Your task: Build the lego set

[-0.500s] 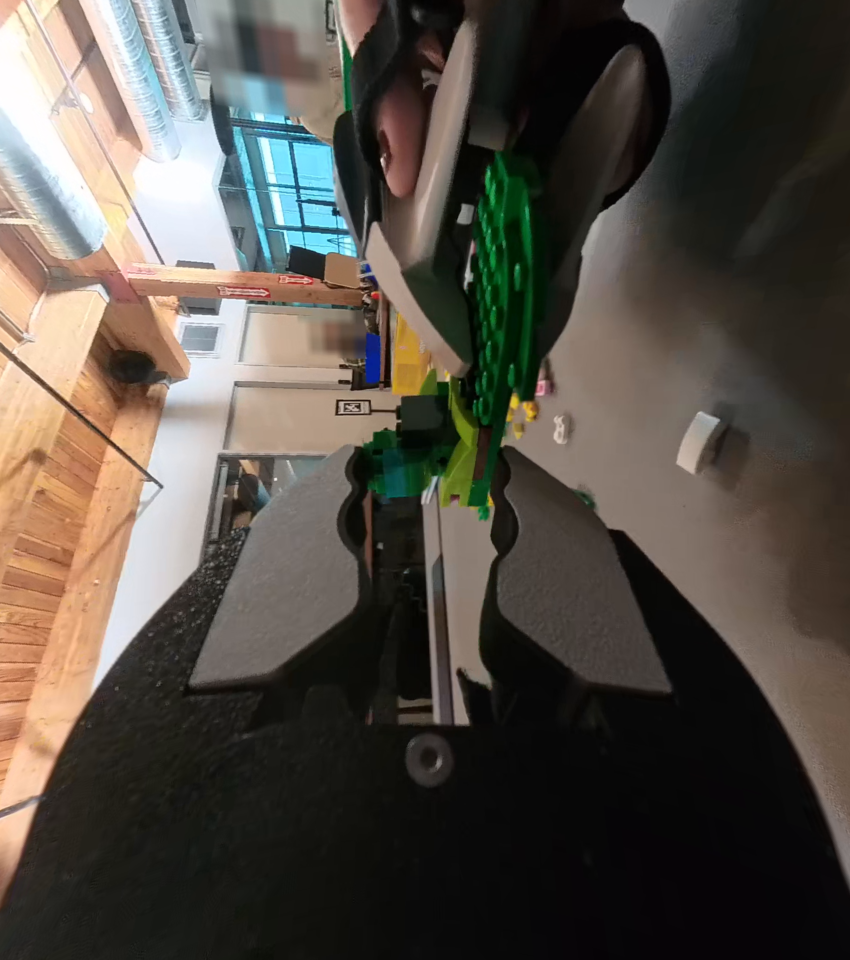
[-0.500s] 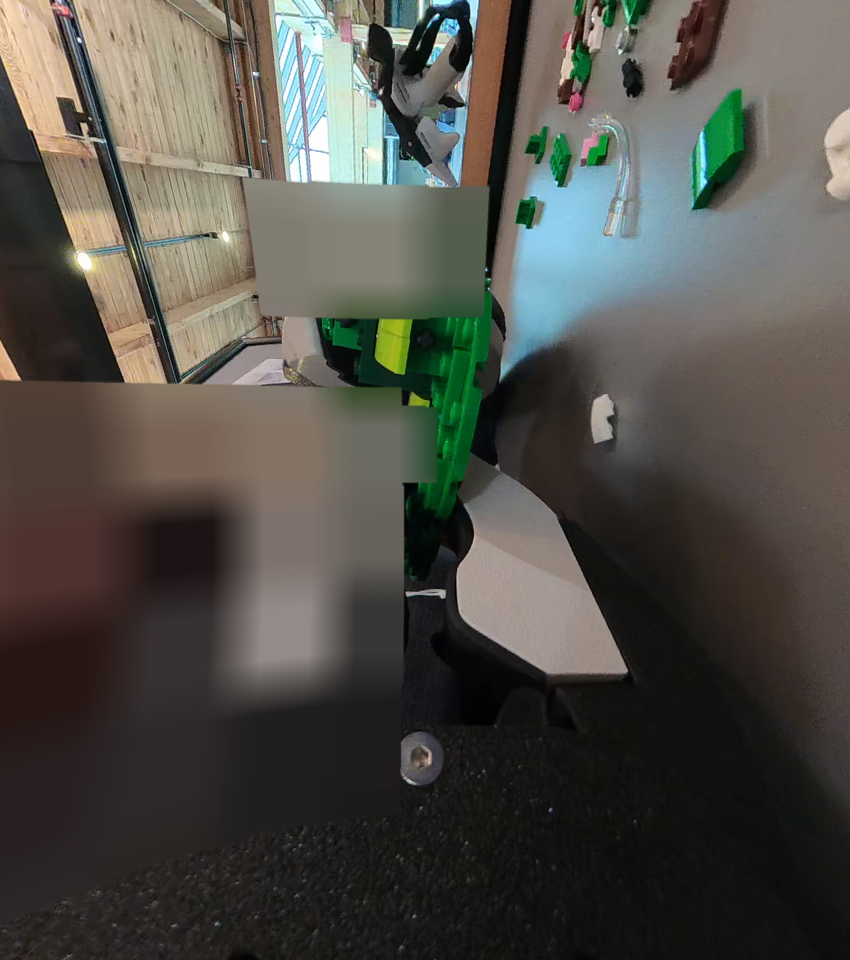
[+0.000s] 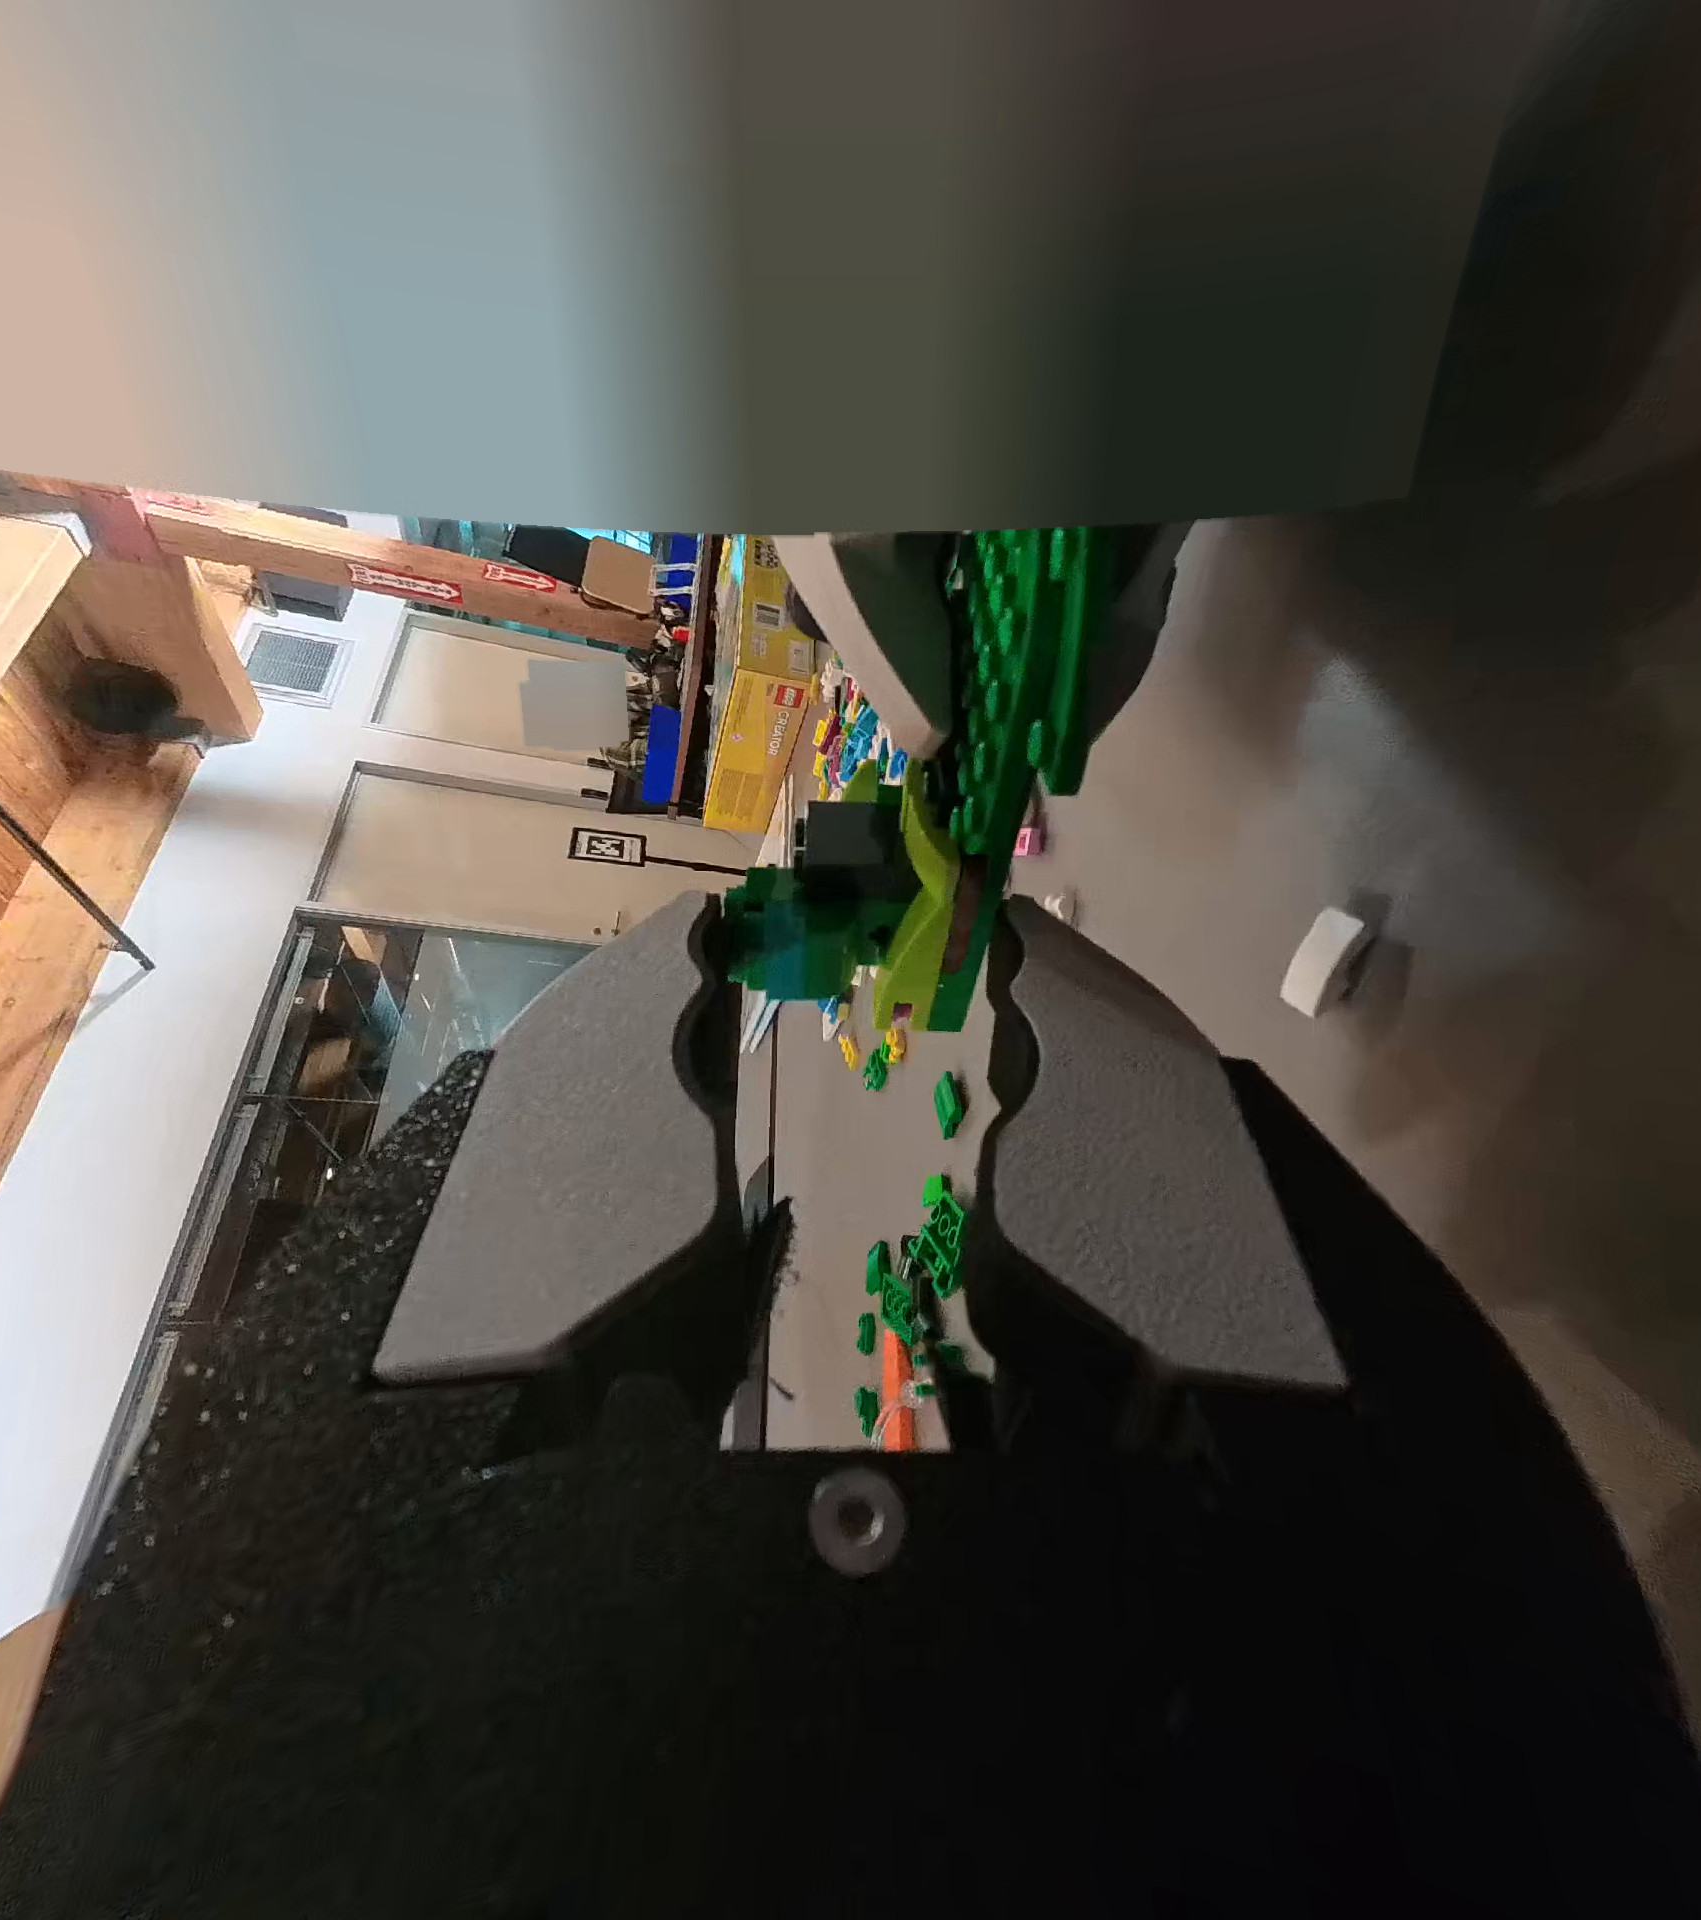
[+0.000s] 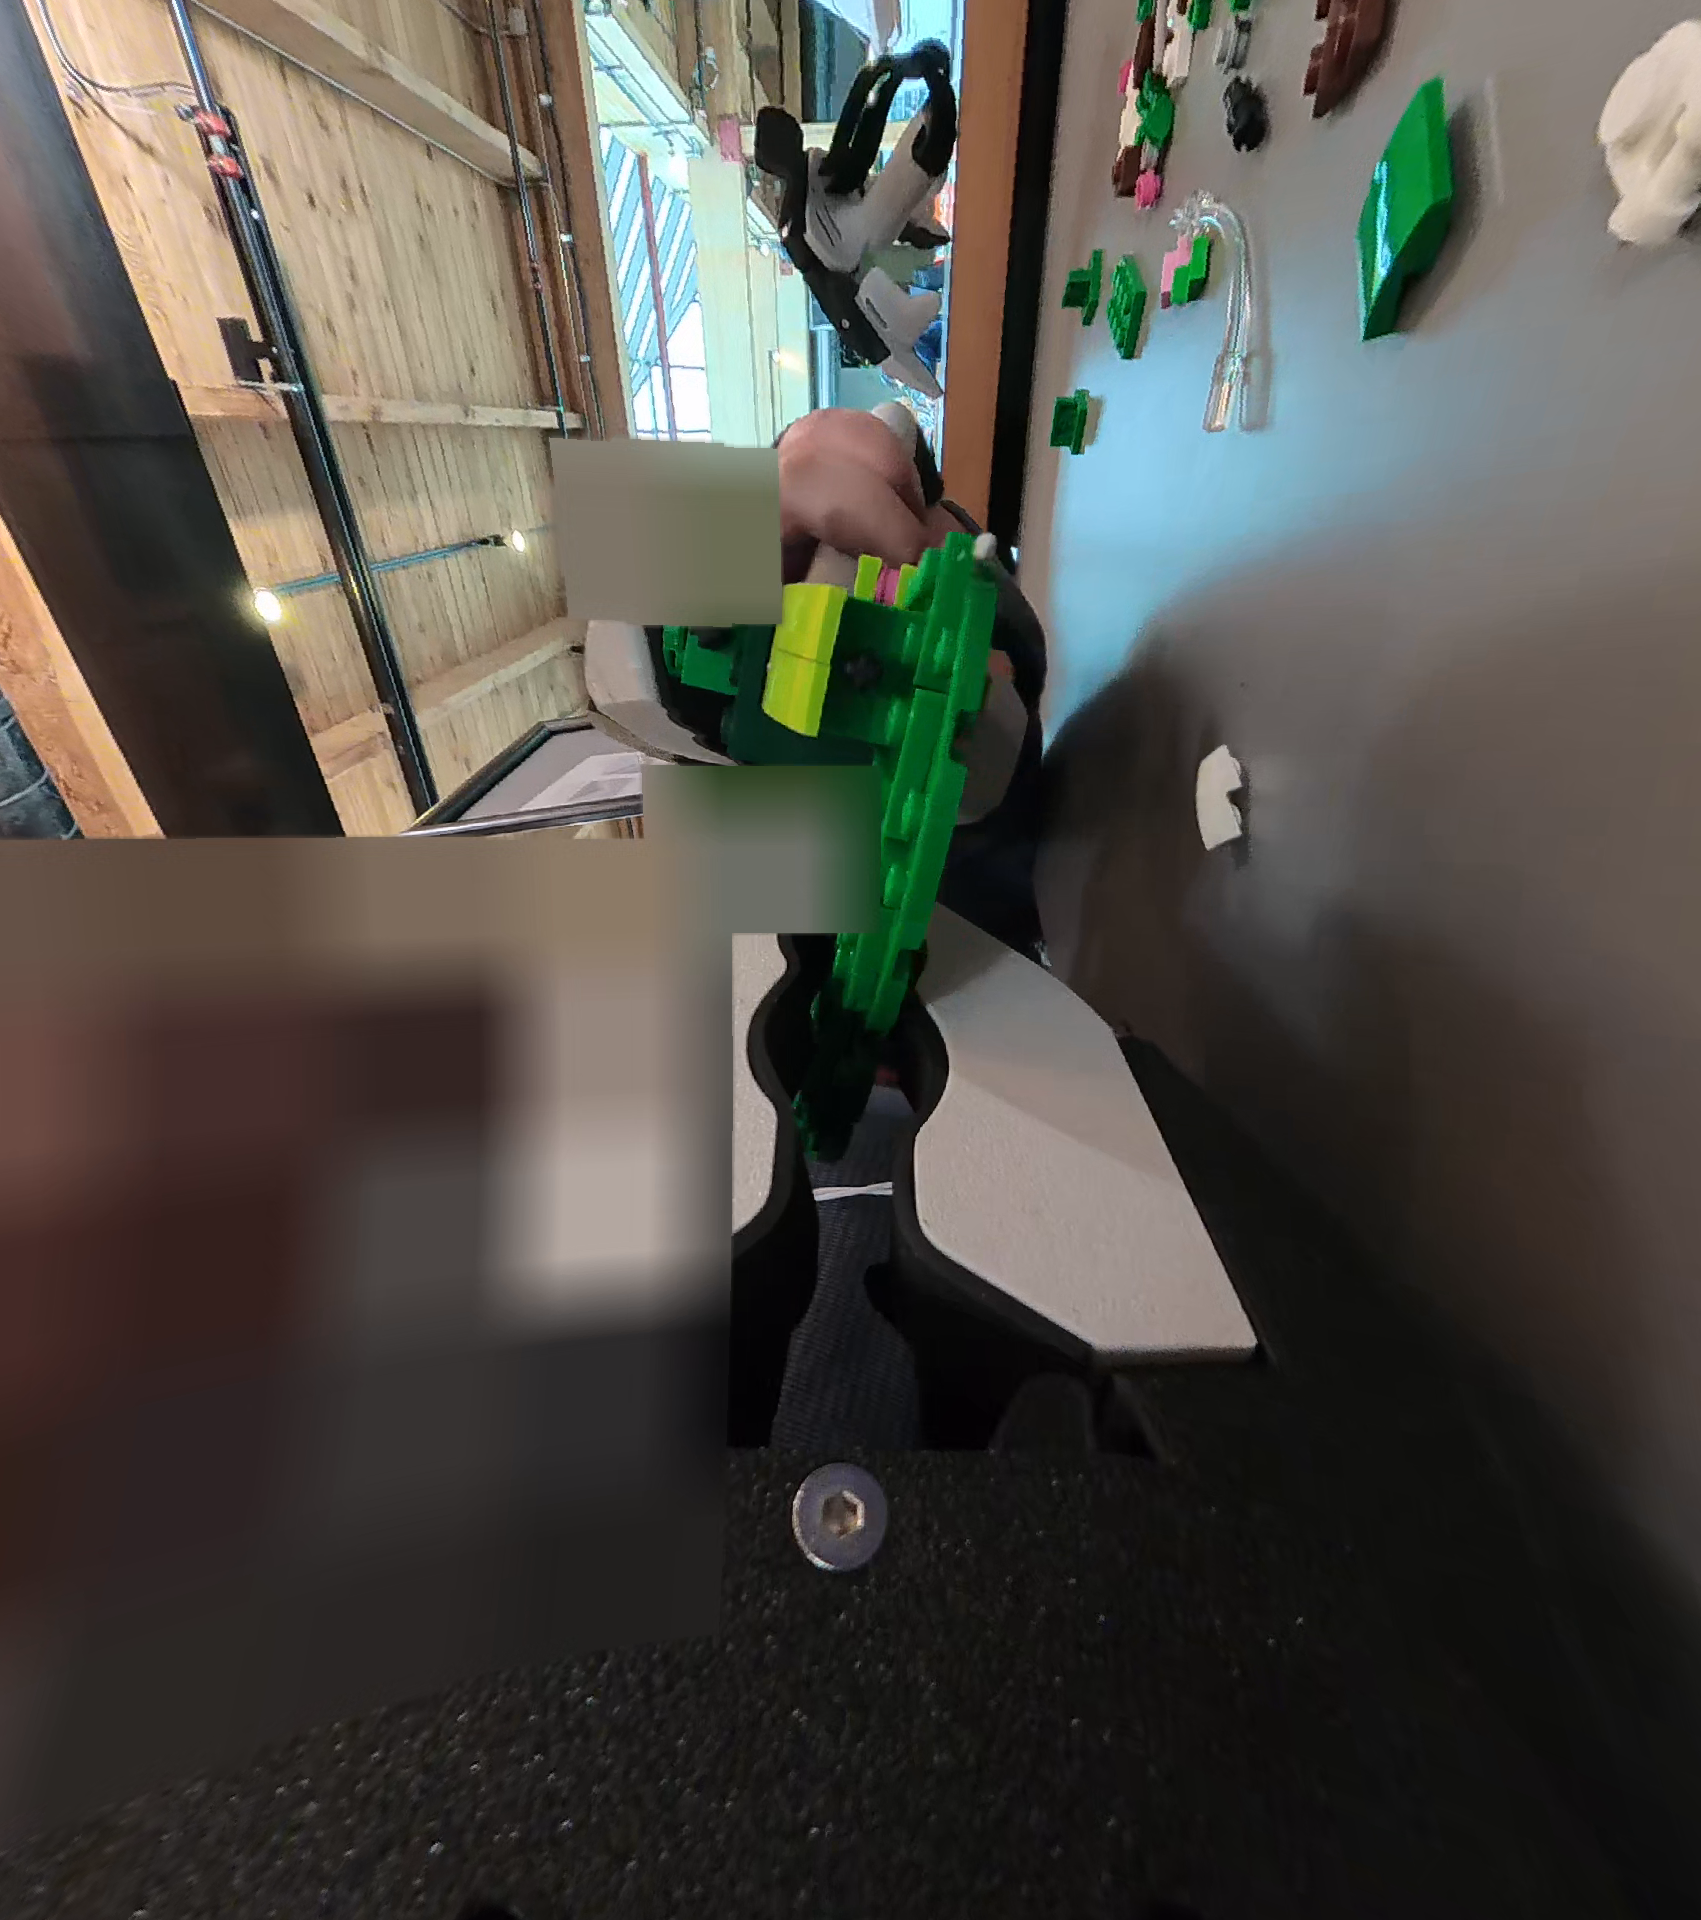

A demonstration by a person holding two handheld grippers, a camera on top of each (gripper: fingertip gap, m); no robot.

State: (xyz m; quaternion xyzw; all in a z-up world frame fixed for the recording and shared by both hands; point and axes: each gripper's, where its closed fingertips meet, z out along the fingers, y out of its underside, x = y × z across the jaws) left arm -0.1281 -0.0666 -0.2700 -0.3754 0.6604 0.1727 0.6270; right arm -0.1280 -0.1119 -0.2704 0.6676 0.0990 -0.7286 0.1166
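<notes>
A green Lego build, a studded green plate carrying lime and dark green bricks, is held on edge in the air beside the grey table. My left gripper is closed across one end, its fingertips touching the bricks and the plate. My right gripper is shut on the plate's other end. In the left wrist view a right gripper finger shows on the plate. In the right wrist view the left gripper's fingers flank the far end, with a hand behind them.
Loose pieces lie on the table: a white piece, a green slope, a clear bent tube, a white lump, and small green bricks by an orange part. A yellow box stands at the far end. Both grippers' tips are close together, under 4 cm apart.
Both grippers still hold the build. It has tilted a little in the right wrist view. In the left wrist view more of the table and its loose pieces shows between my fingers.
</notes>
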